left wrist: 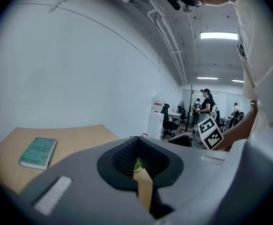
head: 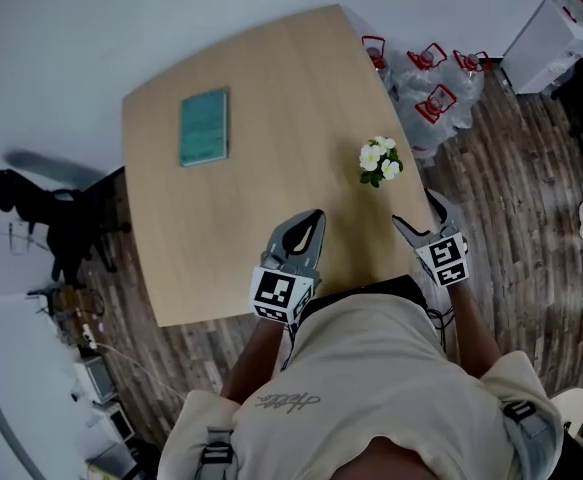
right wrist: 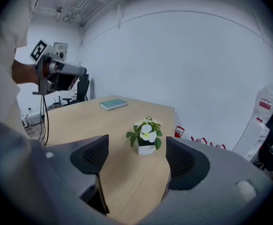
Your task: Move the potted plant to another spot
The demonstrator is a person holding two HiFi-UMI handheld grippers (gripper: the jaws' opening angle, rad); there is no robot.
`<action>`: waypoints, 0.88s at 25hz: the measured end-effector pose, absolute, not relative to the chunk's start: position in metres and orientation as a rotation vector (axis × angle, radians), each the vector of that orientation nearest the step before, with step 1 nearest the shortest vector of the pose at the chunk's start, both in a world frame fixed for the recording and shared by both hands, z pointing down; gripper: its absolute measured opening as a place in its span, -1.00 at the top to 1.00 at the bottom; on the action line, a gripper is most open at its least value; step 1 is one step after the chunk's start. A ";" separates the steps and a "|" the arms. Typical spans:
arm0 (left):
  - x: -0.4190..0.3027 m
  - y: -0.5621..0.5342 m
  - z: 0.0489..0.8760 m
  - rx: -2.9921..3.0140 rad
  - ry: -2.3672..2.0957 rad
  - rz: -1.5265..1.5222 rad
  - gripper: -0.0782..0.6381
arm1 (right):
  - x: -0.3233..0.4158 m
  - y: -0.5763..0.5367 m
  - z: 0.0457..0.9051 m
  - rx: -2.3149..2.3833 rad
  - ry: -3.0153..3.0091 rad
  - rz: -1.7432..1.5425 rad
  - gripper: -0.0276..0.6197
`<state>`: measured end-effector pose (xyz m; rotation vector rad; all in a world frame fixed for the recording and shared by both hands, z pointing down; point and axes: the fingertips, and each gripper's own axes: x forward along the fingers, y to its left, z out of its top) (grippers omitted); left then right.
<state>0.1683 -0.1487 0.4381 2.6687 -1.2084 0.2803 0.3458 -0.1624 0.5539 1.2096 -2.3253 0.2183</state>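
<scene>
The potted plant [head: 380,160], white flowers over green leaves in a small white pot, stands near the right edge of the wooden table [head: 271,88]. My right gripper [head: 419,215] is open just short of it, above the table's near right edge. In the right gripper view the plant [right wrist: 145,137] stands upright ahead of the open jaws [right wrist: 137,158], beyond the pads and untouched. My left gripper [head: 314,218] is shut and empty over the table's near edge, left of the plant. In the left gripper view its pads [left wrist: 137,149] meet, with a sliver of green leaf behind them.
A teal book [head: 203,126] lies flat on the far left of the table. Clear bags with red prints [head: 431,88] and a white box [head: 551,33] sit on the floor past the table's right edge. Dark equipment [head: 51,213] stands at left. People stand far off [left wrist: 205,104].
</scene>
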 end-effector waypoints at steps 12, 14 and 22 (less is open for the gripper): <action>0.156 -0.154 0.459 2.487 -1.400 0.407 0.73 | 0.344 -0.225 0.640 1.037 -2.300 0.274 -0.27; 0.155 -0.154 0.463 2.464 -1.412 0.428 0.73 | 0.344 -0.234 0.651 1.033 -2.285 0.279 -0.27; 0.157 -0.168 0.470 2.408 -1.457 0.423 0.73 | 0.340 -0.255 0.690 0.976 -2.256 0.322 -0.29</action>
